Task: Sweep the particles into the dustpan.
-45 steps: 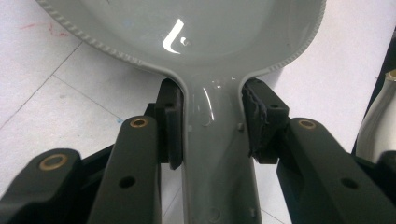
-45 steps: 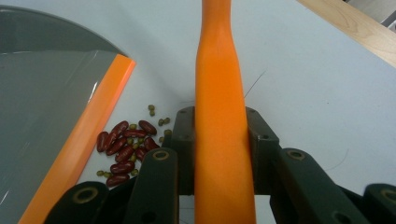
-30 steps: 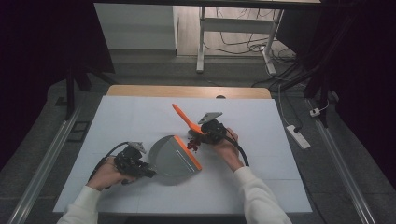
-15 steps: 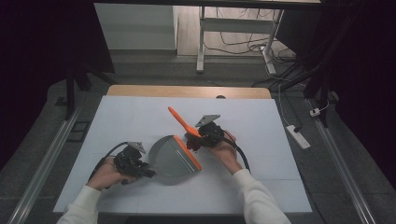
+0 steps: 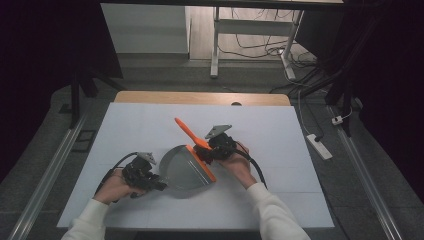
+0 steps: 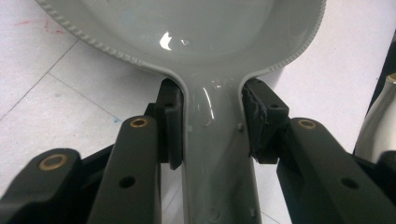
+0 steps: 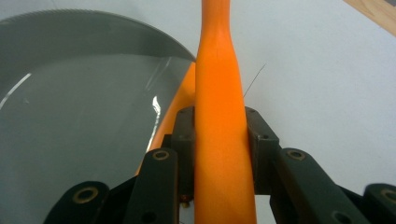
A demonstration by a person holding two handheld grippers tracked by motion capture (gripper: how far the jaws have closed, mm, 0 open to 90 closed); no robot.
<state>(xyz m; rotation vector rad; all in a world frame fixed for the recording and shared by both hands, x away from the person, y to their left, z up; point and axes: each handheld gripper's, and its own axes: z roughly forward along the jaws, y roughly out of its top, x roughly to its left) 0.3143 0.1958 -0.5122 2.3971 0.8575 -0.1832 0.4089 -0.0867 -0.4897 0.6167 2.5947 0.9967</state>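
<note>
1. The grey dustpan (image 5: pixel 186 170) lies on the white table (image 5: pixel 280 150) between the two grippers, its handle toward the left gripper (image 5: pixel 159 184).
2. The left gripper's pads clench that handle (image 6: pixel 212 140) from both sides.
3. The right gripper (image 5: pixel 206 152) grasps the orange brush (image 5: pixel 189 134) by its handle, at the pan's orange edge (image 5: pixel 201 162).
4. The pan's hollow looks bare.
5. The brush handle angles away toward the table's far side.
</note>
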